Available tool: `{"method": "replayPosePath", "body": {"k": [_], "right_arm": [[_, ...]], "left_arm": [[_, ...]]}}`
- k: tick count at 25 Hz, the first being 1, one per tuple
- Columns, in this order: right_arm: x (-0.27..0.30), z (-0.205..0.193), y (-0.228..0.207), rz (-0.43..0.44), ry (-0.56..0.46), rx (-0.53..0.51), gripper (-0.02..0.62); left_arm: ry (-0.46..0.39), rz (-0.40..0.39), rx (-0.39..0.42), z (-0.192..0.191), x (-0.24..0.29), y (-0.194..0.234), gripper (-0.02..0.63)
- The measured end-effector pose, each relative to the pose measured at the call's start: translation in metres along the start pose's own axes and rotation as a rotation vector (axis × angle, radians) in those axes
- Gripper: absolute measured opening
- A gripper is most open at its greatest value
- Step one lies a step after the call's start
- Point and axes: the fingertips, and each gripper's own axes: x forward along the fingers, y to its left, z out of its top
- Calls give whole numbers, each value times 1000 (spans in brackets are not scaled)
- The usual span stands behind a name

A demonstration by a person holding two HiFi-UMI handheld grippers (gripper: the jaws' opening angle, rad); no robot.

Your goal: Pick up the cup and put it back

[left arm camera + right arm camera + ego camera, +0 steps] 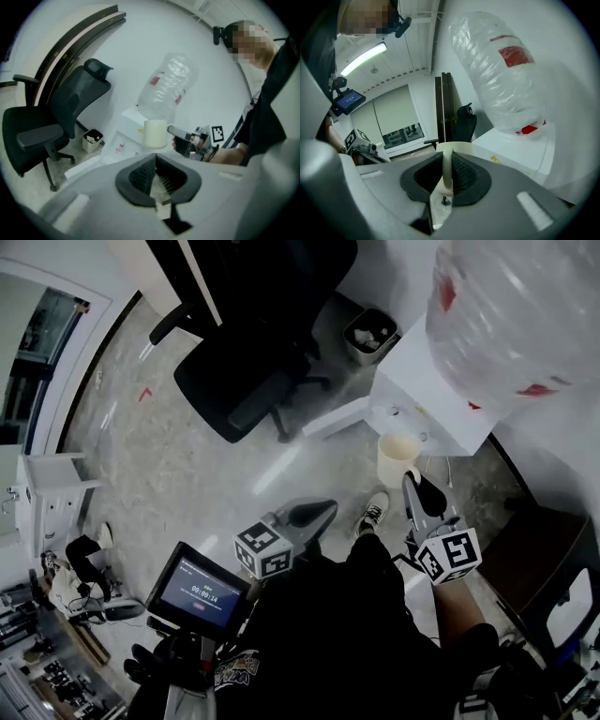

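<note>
1. Nearest the lens in the right gripper view is the right gripper (446, 160). Its dark ribbed pads are drawn in narrow and clamped on the pale handle of the cup (461, 146). The handle stands upright between them.
2. The cup is cream-coloured and upright, mouth up. Its body sits straight ahead of the right gripper, just past the jaw tips, and is clear of the floor.
3. Beyond the right gripper and to its right stands a white water dispenser (520, 150). An upturned clear bottle (497, 70) with a red label rises above it. The cup is just beside the dispenser's front; I cannot tell whether they touch.
4. The left gripper (155, 159) has its pads closed together at the tips, with nothing between them. It lies to the left of the right gripper and well apart from the cup. In its own view the cup is ahead of the jaws and a little above them, with the right gripper on the cup's right.
5. Ahead of the left gripper and off to its left is a black office chair (253, 362). A small bin (370, 334) holding crumpled paper sits beyond both grippers, between the chair and the dispenser.
6. Behind the left gripper, toward the person, a small lit screen (200, 592) faces up. A shoe (373, 512) shows on the floor between the two grippers.
</note>
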Motion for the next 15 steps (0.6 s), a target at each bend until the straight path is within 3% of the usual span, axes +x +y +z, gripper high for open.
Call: {"method": "replayPosePath", "body": {"k": [6, 11, 15], "right_arm": [[45, -8, 18, 16, 0, -7, 43], [79, -40, 37, -89, -22, 78, 43], [105, -82, 39, -177, -31, 165, 43]], "left_arm": [[-7, 1, -45, -8, -14, 32, 5], [71, -93, -78, -16, -21, 74, 5], [147, -138, -37, -36, -27, 108, 5]]}}
